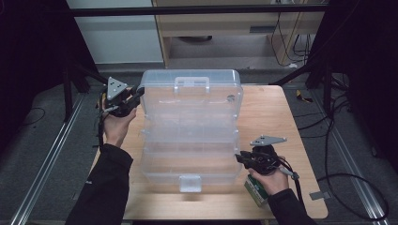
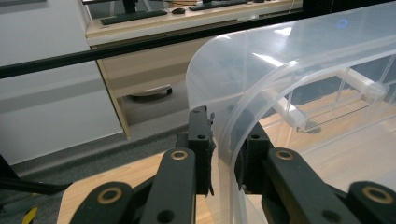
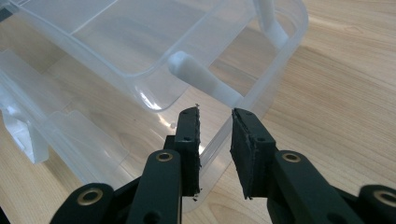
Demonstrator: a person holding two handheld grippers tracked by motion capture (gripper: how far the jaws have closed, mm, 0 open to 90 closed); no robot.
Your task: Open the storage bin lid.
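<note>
Clear plastic organizer box [image 1: 190, 131] sat in the middle of the wooden table [image 1: 272, 112], swung wide open: lid half with its handle lay toward the far edge, base half with the white front latch [image 1: 190, 183] toward the person. Dividers were visible inside; contents too faint to tell.

Left tongs [image 1: 136, 93] were at the far left corner of the lid. In the left gripper view the tongs [image 2: 223, 154] straddled the curved lid wall [image 2: 233, 140], one pad outside, one inside, gap narrow; the pads looked at or nearly at the plastic, but whether they actually pressed it I could not tell.

Right tongs [image 1: 240, 158] were at the near right corner of the base. In the right gripper view the tongs [image 3: 215, 149] stood apart around the rim of the base [image 3: 219, 135], clear gaps on both sides, so not clamped (just bracketing it). A green-and-white small carton [image 1: 256, 190] lay on the table under the right hand [image 1: 272, 180].

Step in hand, as I judged it: taking hold of the open box at two opposite corners, left side setting a grip on the lid, right side steadying the base. Next move probably called for the left tongs to firm up on the lid wall and swing the lid over toward the latch, with the right tongs pinching the base rim so it would not slide.
</note>
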